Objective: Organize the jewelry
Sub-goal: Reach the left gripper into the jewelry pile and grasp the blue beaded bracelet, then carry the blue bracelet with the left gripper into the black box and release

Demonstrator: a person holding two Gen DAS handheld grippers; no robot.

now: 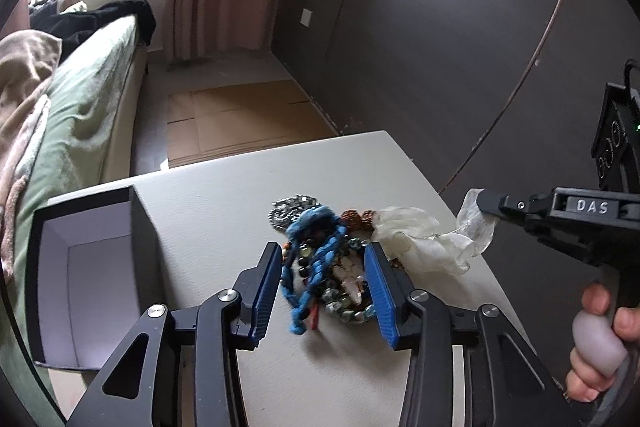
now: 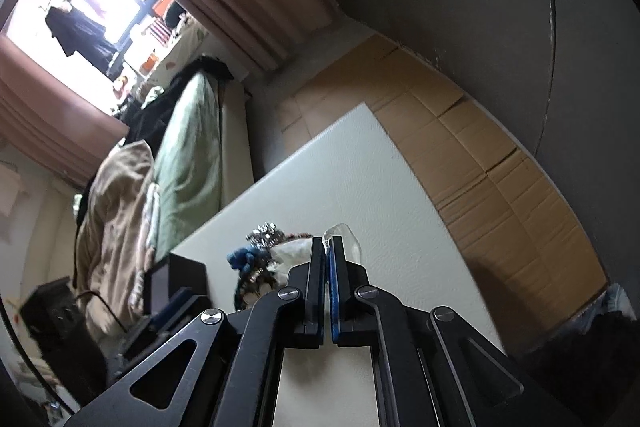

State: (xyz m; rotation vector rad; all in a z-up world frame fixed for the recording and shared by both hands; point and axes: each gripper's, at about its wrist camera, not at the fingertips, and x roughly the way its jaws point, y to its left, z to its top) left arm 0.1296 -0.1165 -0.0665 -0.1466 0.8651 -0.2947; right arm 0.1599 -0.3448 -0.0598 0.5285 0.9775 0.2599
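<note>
Both fingers [image 1: 376,291] of the left hand-held gripper [image 1: 326,291] flank the jewelry pile [image 1: 320,259]

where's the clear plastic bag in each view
Left wrist: the plastic bag lies right of centre, beside the jewelry pile, one end pinched by the right gripper.
Right wrist: low centre, at the shut jaws.
Shared landmark: blue cord.

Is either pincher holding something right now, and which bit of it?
The right gripper is shut on the clear plastic bag, pinching its far top corner. The left gripper stands open around the pile of jewelry, gripping nothing.
</note>
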